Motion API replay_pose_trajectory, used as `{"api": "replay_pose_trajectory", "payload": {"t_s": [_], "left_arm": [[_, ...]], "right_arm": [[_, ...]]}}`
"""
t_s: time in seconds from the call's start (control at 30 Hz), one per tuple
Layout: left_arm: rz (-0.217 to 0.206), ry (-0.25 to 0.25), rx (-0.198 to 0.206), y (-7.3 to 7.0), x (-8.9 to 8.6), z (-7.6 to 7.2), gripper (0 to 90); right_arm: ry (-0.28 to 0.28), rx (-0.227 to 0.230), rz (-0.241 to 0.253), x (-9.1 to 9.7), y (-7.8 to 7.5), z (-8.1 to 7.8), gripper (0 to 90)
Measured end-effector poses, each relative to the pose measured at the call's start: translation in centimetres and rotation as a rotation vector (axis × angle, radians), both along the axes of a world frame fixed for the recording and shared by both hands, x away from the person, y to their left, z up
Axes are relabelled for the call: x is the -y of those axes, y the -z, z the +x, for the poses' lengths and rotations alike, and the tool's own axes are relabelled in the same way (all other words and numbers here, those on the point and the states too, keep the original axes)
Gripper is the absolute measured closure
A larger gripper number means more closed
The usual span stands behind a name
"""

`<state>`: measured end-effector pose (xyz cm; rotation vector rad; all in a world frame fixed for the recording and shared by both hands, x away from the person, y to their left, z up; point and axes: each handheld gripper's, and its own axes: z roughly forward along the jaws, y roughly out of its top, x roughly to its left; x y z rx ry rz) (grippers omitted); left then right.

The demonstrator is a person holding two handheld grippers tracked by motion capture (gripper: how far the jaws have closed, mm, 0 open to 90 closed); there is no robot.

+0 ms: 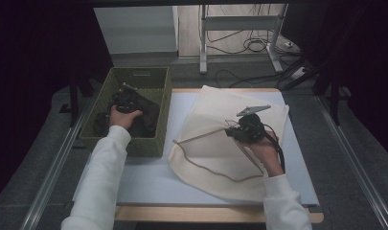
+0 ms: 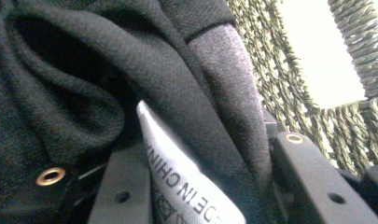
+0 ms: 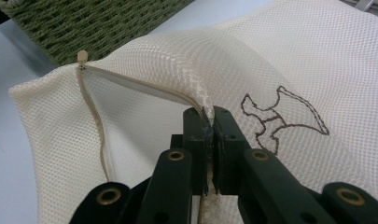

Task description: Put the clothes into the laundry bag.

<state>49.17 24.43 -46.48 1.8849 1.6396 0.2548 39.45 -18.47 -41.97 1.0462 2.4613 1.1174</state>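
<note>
A black garment [image 1: 146, 117] lies in the green woven basket [image 1: 136, 72] at the table's left. My left gripper [image 1: 124, 101] reaches down into the basket. In the left gripper view its jaws [image 2: 210, 163] are shut on a fold of the black garment [image 2: 130, 60], with a white care label [image 2: 177, 177] between them. A cream mesh laundry bag [image 1: 215, 148] lies flat right of the basket. My right gripper [image 1: 232, 132] is shut on the bag's zipper edge and holds it raised. In the right gripper view its jaws [image 3: 209, 116] pinch the mesh bag [image 3: 252, 56] at that seam.
The basket wall [image 2: 280, 60] stands close beside the left gripper. The zipper pull [image 3: 82, 57] sits at the bag's corner near the basket [image 3: 84, 23]. A brown stitched outline [image 3: 280, 116] marks the mesh. A pale board [image 1: 143, 177] covers the tabletop; cables and a stand lie beyond.
</note>
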Motion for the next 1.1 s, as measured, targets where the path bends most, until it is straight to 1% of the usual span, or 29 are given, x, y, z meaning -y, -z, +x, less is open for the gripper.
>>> {"api": "replay_pose_trajectory", "payload": {"t_s": [0.07, 0.1, 0.2, 0.27, 0.4, 0.47, 0.6, 0.67, 0.73, 0.77, 0.83, 0.97, 1.0, 1.03, 1.1], "left_arm": [[0.009, -0.001, 0.022, -0.2, 0.1, -0.1, 64.5], [0.009, -0.001, 0.022, -0.2, 0.1, -0.1, 64.7], [0.011, -0.012, 0.049, -0.5, 0.0, -0.3, 65.1], [0.025, -0.010, 0.070, -0.8, -0.1, -0.6, 65.6], [0.052, -0.026, 0.130, -2.0, -0.2, -1.3, 66.6], [0.059, -0.018, 0.150, -2.5, -0.3, -1.7, 67.2], [0.107, 0.001, 0.197, -3.6, -0.1, -2.5, 67.4], [0.104, 0.004, 0.219, -4.1, -0.1, -2.9, 67.5], [0.111, 0.012, 0.245, -4.9, -0.3, -3.5, 67.5], [0.111, 0.012, 0.245, -4.9, -0.3, -3.5, 67.5], [0.114, 0.008, 0.269, -5.6, -0.4, -4.0, 67.6], [0.104, 0.011, 0.302, -6.9, -0.8, -4.7, 67.6], [0.094, 0.009, 0.313, -7.3, -0.9, -5.0, 67.6], [0.092, 0.011, 0.319, -7.5, -1.0, -5.2, 67.6], [0.076, 0.012, 0.334, -7.9, -1.2, -5.5, 67.7]], "right_arm": [[-0.001, 0.000, 0.001, 0.1, 0.0, 0.0, 85.0], [0.000, 0.000, 0.001, 0.1, 0.0, 0.0, 85.0], [0.000, 0.000, 0.002, 0.1, 0.0, 0.0, 84.9], [0.001, 0.003, 0.001, 0.1, -0.1, 0.0, 85.0], [0.006, 0.005, 0.005, 0.1, -0.2, -0.1, 85.0], [0.006, 0.006, 0.007, 0.1, -0.2, -0.1, 85.0], [0.004, 0.007, 0.006, 0.1, -0.2, -0.1, 85.0], [0.002, 0.007, 0.004, 0.1, -0.2, -0.2, 85.0], [0.004, 0.005, 0.003, 0.0, -0.2, -0.2, 85.0], [0.004, 0.005, 0.003, 0.0, -0.2, -0.2, 85.0], [0.003, 0.005, 0.004, 0.1, -0.2, -0.2, 85.1], [0.004, 0.004, 0.008, 0.1, -0.2, -0.1, 85.1], [0.005, 0.003, 0.008, 0.2, -0.2, -0.1, 85.1], [0.004, 0.004, 0.007, 0.2, -0.2, -0.1, 85.1], [0.004, 0.005, 0.005, 0.2, -0.2, -0.1, 85.1]]}}
